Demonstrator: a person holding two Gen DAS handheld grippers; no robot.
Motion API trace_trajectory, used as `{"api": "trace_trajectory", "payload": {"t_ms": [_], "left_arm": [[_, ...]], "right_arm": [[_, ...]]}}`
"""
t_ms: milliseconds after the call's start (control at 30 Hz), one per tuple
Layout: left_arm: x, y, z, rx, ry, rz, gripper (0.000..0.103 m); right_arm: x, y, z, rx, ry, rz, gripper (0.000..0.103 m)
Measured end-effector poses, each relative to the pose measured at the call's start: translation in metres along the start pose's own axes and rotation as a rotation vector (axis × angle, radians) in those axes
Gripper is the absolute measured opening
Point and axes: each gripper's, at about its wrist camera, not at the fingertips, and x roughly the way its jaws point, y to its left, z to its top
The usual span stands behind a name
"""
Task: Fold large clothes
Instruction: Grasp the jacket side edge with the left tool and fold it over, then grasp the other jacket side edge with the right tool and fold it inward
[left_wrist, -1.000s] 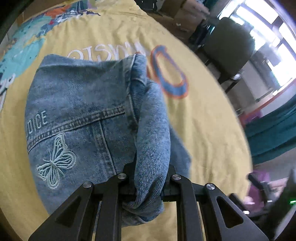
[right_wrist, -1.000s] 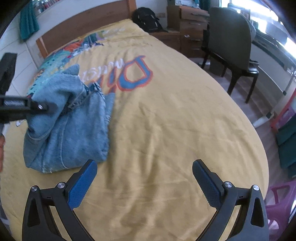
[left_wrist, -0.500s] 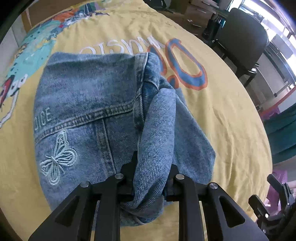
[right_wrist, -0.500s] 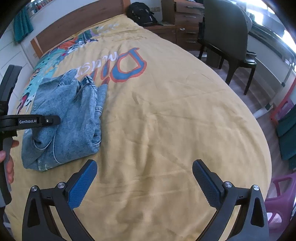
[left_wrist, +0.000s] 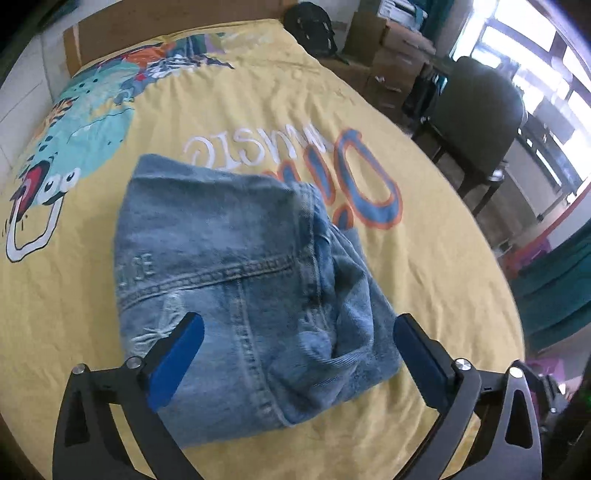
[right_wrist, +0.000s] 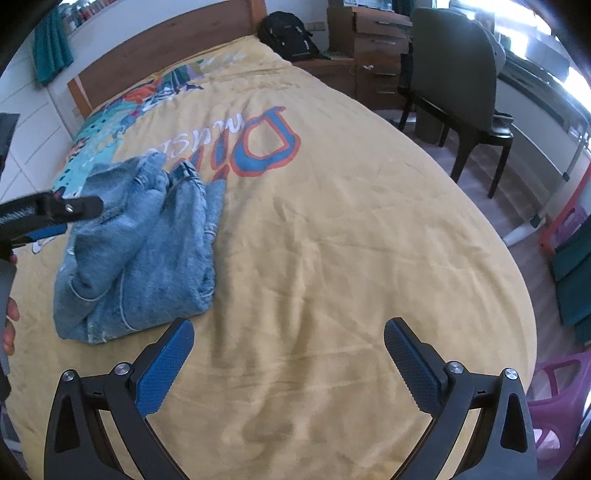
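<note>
A folded pair of light blue jeans (left_wrist: 236, 273) lies on the yellow bedspread (left_wrist: 424, 258). It also shows in the right wrist view (right_wrist: 147, 251) at the left. My left gripper (left_wrist: 299, 354) is open, its blue pads spread above the near edge of the jeans, holding nothing. It shows from the side in the right wrist view (right_wrist: 55, 218). My right gripper (right_wrist: 288, 365) is open and empty over bare bedspread (right_wrist: 351, 240), to the right of the jeans.
A wooden headboard (right_wrist: 166, 40) stands at the far end of the bed. A black backpack (right_wrist: 288, 33), wooden drawers (right_wrist: 376, 59) and a dark chair (right_wrist: 454, 85) stand to the right. A purple stool (right_wrist: 554, 402) is at the lower right.
My left gripper has opened and let go of the denim fold, which has dropped flat onto the pile. The left gripper has drawn back a little. The right gripper stays open.
</note>
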Motion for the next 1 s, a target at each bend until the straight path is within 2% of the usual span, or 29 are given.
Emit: {"api": "trace_trajectory", "payload": {"t_ms": [100,300,467,567,633,733,800,900,1000], "left_arm": [[-0.018,0.022,0.003,-0.036,-0.016,0.014,0.102],[-0.051,0.087,-0.009,-0.116,-0.035,0.110,0.102],[-0.068,0.136,-0.041,-0.155,-0.036,0.163,0.102],[-0.073,0.150,-0.061,-0.160,-0.030,0.164,0.102],[-0.077,0.156,-0.073,-0.164,-0.029,0.164,0.102],[-0.078,0.162,-0.085,-0.167,-0.022,0.150,0.102],[-0.079,0.166,-0.091,-0.180,-0.017,0.126,0.102],[-0.077,0.166,-0.093,-0.190,-0.011,0.093,0.102],[-0.074,0.165,-0.092,-0.193,-0.011,0.082,0.102]], "right_arm": [[-0.004,0.011,0.007,-0.023,-0.007,0.021,0.102],[-0.009,0.053,0.041,-0.087,-0.011,0.082,0.102],[0.003,0.108,0.084,-0.152,0.064,0.170,0.102],[0.020,0.152,0.109,-0.215,0.118,0.175,0.101],[0.038,0.176,0.115,-0.237,0.175,0.180,0.095],[0.074,0.204,0.108,-0.265,0.293,0.180,0.086],[0.092,0.210,0.096,-0.282,0.339,0.148,0.086],[0.111,0.202,0.080,-0.272,0.379,0.107,0.086],[0.122,0.182,0.069,-0.214,0.416,0.137,0.086]]}}
